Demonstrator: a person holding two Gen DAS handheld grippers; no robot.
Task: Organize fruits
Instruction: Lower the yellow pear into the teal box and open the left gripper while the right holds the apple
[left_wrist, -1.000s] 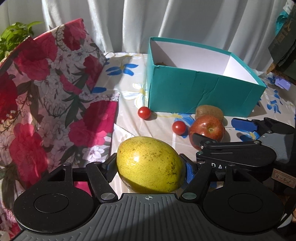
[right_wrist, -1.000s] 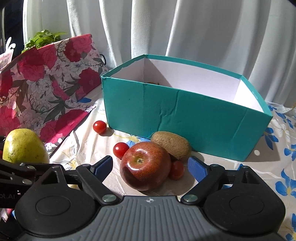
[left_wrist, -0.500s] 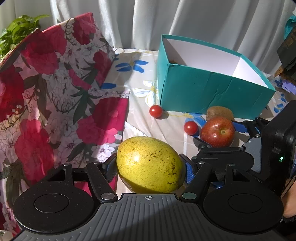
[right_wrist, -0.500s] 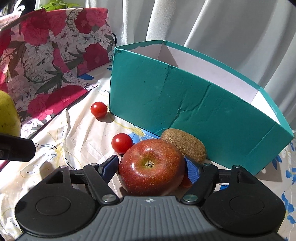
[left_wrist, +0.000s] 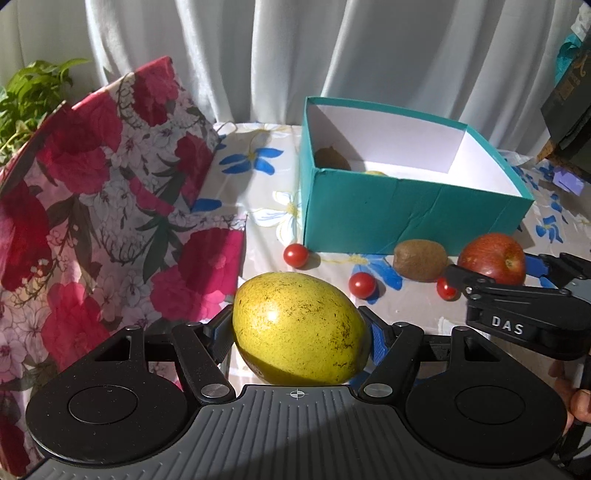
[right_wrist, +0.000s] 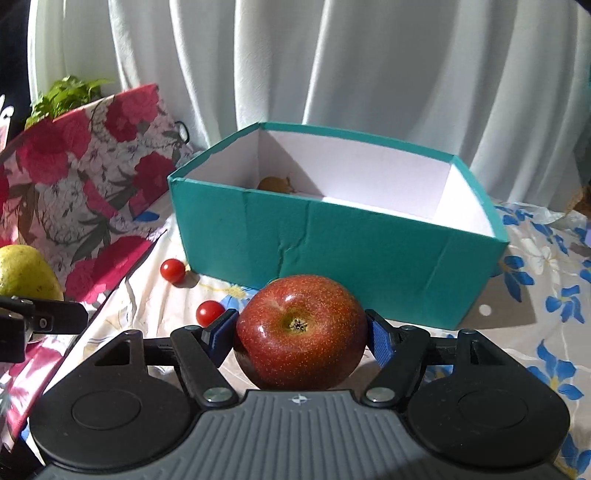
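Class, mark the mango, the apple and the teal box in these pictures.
mango (left_wrist: 299, 328), left wrist view, middle of its yellow skin.
apple (right_wrist: 300, 332), right wrist view, beside its stem dimple.
teal box (right_wrist: 332, 254), right wrist view, front wall.

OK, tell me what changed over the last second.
The right gripper closed around the red apple, its jaws closing now with the pads against it, and lifted it. The left gripper kept its hold on the mango. The teal box, kiwi and cherry tomatoes stayed put.
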